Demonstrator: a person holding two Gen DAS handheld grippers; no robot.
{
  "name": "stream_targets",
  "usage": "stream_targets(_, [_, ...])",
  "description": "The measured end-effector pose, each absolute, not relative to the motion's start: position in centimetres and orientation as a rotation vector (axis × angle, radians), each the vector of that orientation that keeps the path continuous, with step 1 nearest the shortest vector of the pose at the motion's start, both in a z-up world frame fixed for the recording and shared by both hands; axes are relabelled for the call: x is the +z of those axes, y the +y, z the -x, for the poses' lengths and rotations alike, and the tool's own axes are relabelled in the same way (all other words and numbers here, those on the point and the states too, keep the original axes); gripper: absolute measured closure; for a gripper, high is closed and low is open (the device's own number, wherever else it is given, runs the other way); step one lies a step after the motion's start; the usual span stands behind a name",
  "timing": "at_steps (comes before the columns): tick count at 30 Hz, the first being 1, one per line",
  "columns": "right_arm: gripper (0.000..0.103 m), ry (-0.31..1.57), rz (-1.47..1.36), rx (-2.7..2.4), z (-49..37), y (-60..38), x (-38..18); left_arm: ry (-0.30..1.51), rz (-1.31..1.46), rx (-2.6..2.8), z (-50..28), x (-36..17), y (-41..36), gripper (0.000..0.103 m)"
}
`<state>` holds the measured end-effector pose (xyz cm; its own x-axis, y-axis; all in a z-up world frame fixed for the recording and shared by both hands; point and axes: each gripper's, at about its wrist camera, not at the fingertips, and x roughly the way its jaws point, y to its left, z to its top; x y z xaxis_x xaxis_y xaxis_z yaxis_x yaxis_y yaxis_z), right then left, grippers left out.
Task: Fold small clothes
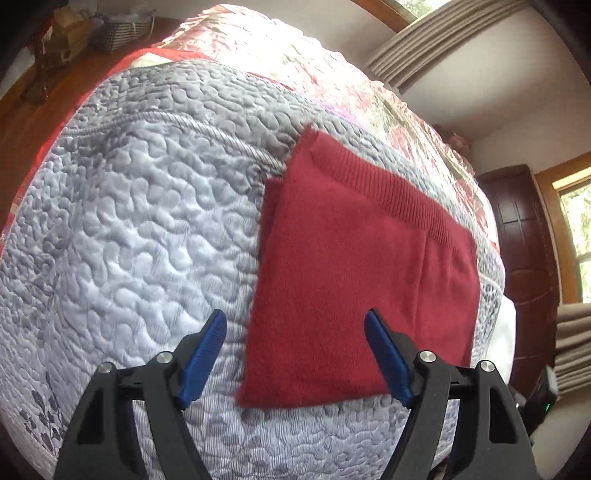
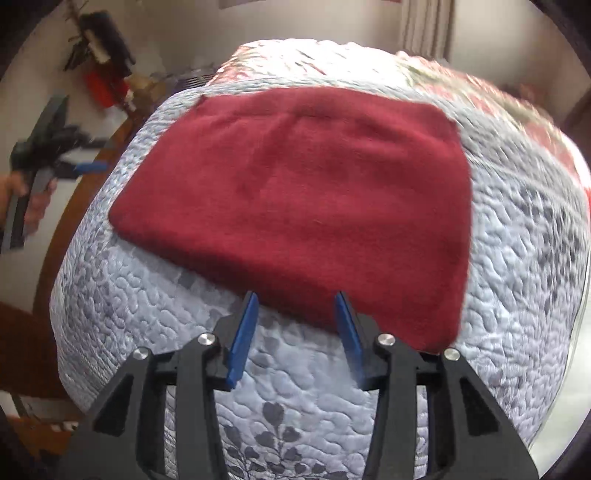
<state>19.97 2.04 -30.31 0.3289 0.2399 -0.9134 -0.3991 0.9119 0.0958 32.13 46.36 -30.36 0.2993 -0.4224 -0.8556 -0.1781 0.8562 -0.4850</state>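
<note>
A dark red knitted garment [image 1: 354, 266] lies folded flat on the grey quilted bedspread [image 1: 129, 240]; its ribbed hem runs along the far right edge. My left gripper [image 1: 295, 321] hovers open over the garment's near left corner, nothing between its blue fingers. In the right wrist view the same red garment [image 2: 303, 199] spreads across the bedspread [image 2: 303, 376], and my right gripper [image 2: 298, 300] stands open just in front of its near edge, empty. The left gripper [image 2: 90, 168] also shows there at far left, held in a hand [image 2: 35, 206] off the bed.
A floral red and white cover [image 1: 332, 74] lies beyond the quilt. Wooden floor [image 1: 44, 110], a basket [image 1: 122, 31] and clutter sit at far left. A dark wooden door [image 1: 524, 236], curtains [image 1: 443, 37] and windows stand to the right.
</note>
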Motion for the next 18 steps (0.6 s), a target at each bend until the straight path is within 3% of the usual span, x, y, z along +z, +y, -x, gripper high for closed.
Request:
stream_targets(2, [0.034,1.106,0.267,0.451,-19.4,6.5,-29.9,1.294,0.604,-0.182,-34.6,-31.3,47.5,0.026])
stream_targets(6, [0.017,1.000,0.452,0.526,-18.4,15.0,-30.1,1.352,0.721,-0.266,-38.9,-34.1,47.5,0.025])
stream_targets(18, [0.014,0.847,0.741,0.623,-18.3,28.3,-34.8,1.485,0.674,-0.425,-43.7,-40.1,45.1,0.025])
